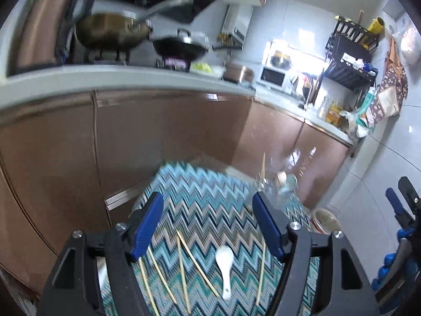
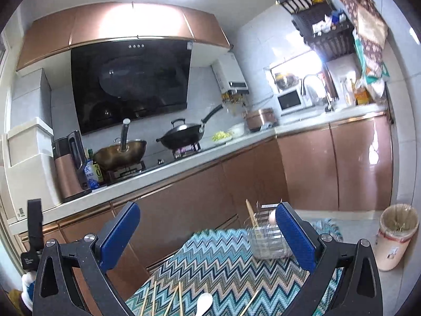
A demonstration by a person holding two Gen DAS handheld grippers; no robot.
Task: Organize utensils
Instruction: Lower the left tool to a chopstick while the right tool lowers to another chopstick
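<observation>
Several wooden chopsticks and a white ceramic spoon lie loose on the zigzag-patterned tablecloth. A clear holder at the cloth's far right corner has one chopstick and a spoon standing in it; it also shows in the right wrist view. My left gripper is open and empty above the loose chopsticks. My right gripper is open and empty, raised over the cloth, with the chopsticks and the spoon low in its view.
Brown kitchen cabinets and a counter with two woks stand just behind the table. A beige bin stands on the floor to the right. The right gripper shows at the left view's right edge.
</observation>
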